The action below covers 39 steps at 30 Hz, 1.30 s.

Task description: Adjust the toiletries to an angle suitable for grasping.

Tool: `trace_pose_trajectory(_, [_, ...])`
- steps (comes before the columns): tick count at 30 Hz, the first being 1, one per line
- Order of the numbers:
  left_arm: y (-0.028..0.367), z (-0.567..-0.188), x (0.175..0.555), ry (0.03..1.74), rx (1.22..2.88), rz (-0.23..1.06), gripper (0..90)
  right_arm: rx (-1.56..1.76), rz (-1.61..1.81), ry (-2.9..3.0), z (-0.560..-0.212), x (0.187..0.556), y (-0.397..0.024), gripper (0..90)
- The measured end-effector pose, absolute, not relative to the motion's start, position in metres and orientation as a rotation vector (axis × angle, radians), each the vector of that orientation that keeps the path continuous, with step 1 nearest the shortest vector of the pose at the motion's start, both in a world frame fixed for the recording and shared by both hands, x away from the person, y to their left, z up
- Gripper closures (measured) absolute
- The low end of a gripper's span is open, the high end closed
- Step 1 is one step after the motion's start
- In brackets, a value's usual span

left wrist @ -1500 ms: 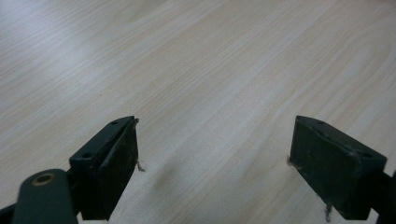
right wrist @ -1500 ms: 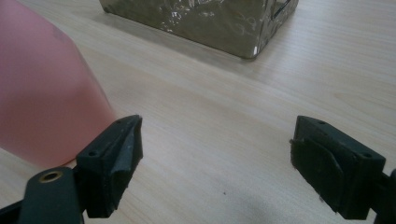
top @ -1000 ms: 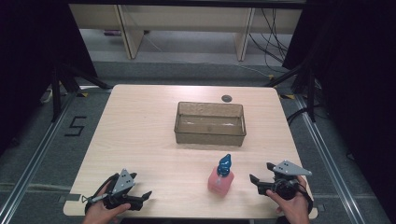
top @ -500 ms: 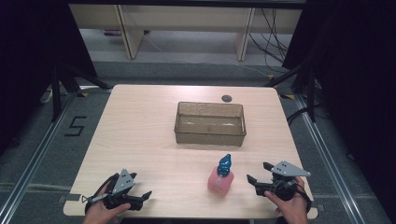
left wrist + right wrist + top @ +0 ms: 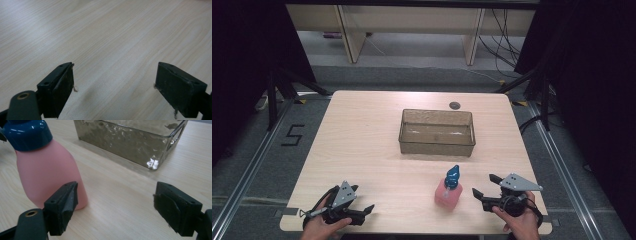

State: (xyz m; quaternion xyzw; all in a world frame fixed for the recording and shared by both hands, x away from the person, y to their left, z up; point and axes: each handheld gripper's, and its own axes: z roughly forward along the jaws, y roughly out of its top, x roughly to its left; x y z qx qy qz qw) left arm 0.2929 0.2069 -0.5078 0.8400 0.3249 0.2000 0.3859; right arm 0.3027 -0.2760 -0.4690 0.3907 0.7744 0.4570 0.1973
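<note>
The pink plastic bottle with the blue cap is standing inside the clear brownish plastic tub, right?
Not quite. The pink plastic bottle with the blue cap stands upright on the light wooden table, in front of the clear brownish plastic tub, not inside it. The high view shows this.

Pink bottle (image 5: pixel 47 175) top cut off by upper edge; bin (image 5: pixel 130 140) rim likewise.
</note>
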Motion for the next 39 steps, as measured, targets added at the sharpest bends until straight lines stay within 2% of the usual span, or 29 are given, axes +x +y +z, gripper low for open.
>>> trace_pose_trajectory(39, [0.209, -0.507, 0.294, 0.827, 2.163, 0.510, 14.9, 0.988, 1.413, 2.200, -0.459, 0.289, -0.249, 21.7])
